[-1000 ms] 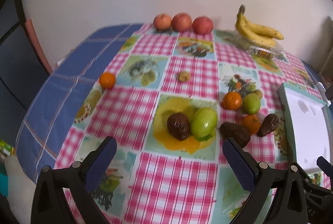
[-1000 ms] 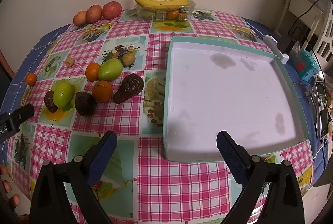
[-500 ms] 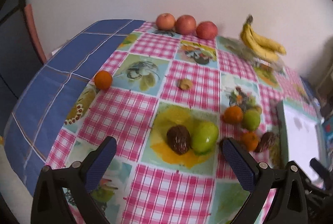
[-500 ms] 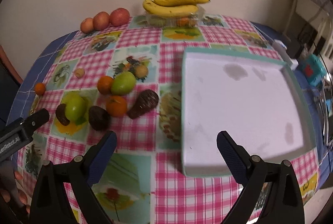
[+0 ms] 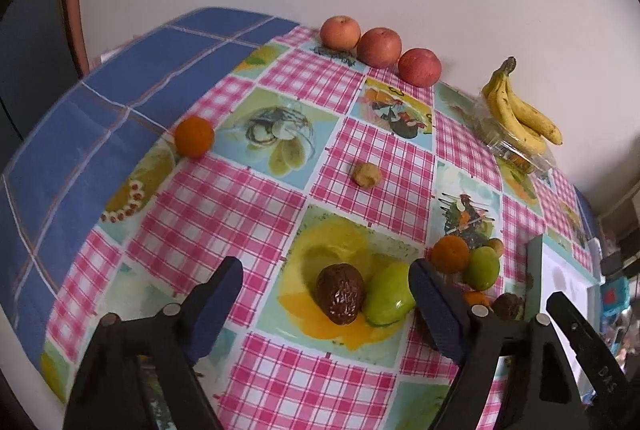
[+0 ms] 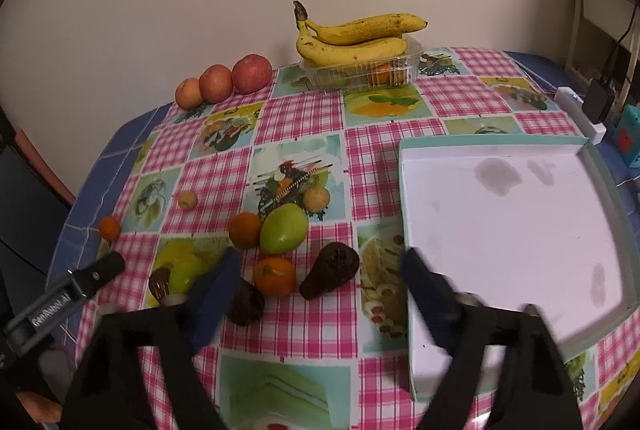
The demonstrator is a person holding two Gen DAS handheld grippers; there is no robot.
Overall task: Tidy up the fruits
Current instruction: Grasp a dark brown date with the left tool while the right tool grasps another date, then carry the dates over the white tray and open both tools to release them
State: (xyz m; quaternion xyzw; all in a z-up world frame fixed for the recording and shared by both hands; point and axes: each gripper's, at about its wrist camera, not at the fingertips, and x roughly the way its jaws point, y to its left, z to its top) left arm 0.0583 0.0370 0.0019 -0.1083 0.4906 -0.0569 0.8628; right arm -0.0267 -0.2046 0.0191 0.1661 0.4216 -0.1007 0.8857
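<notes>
Worktop (image 6: pixel 304 118) under a checked fruit-print cloth. Fruit lay scattered left of an empty white tray (image 6: pixel 404 214): two dark avocados (image 6: pixel 330 270), a green mango (image 6: pixel 284 228) and oranges (image 6: pixel 274 276) in the near cluster; another avocado (image 5: pixel 340 294) and green fruit (image 5: pixel 386 294) touching each other further left; one orange (image 5: pixel 194 136) well apart at the cloth's edge. Three apples (image 5: pixel 380 46) and bananas (image 6: pixel 356 34) on a clear punnet sat by the wall.

Left gripper (image 5: pixel 326 306) hung above the avocado-and-green pair, jaws closing but empty, pads clear of both. Right gripper (image 6: pixel 320 290) hung over the near cluster beside the tray, jaws likewise closing, nothing grasped; its fingers were blurred.

Step in hand, as judged: approach for the first picks; no fruit in the tray yet.

Next move likely calls for lowering each gripper around a single fruit. The left pair touch, so the jaws must straddle one without nudging the other; round fruit may roll.
</notes>
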